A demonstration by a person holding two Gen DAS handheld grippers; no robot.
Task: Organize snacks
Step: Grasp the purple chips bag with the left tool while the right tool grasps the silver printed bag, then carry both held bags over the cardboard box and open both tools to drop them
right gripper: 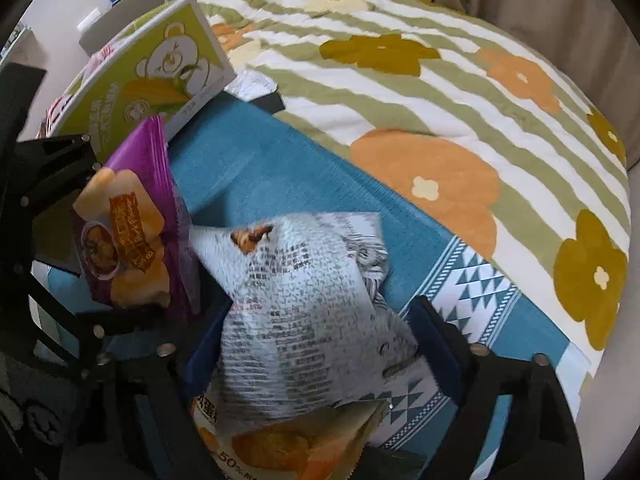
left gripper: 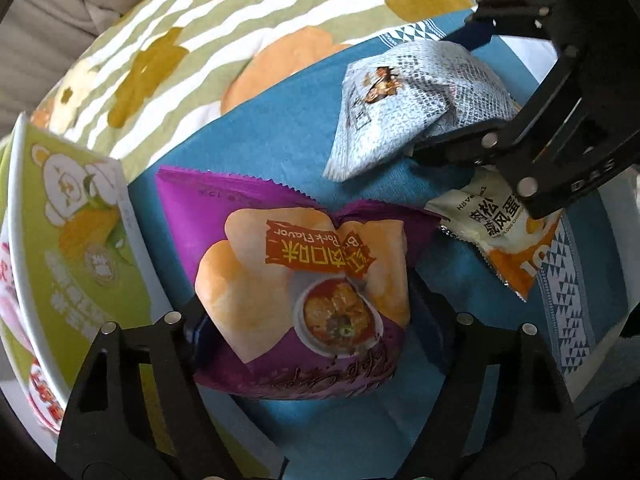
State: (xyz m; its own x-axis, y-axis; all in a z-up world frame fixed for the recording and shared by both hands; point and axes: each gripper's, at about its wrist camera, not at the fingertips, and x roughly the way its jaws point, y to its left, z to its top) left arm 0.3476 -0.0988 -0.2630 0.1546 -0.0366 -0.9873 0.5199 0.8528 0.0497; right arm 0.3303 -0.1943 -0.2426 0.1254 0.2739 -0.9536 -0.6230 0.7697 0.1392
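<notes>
A purple chip bag point(left gripper: 304, 280) lies on a blue cloth point(left gripper: 260, 148). My left gripper point(left gripper: 308, 320) points down over it, its pads pressing the bag's two sides so that the bag bulges and creases. In the right wrist view the same bag point(right gripper: 120, 240) sits between those fingers at the left. A grey-white printed snack bag point(right gripper: 304, 300) is crumpled between the pads of my right gripper point(right gripper: 316, 332), which is shut on it. From the left wrist view that bag point(left gripper: 400, 108) is at the upper right. An orange-and-white cake packet point(left gripper: 500, 236) lies partly under it.
A green box with a bear print point(left gripper: 80, 240) stands on edge at the cloth's left side, with a pink-red packet point(left gripper: 12, 280) behind it. A striped floral quilt point(right gripper: 440, 120) covers the bed beyond the cloth. The cloth has a patterned white border point(right gripper: 480, 292).
</notes>
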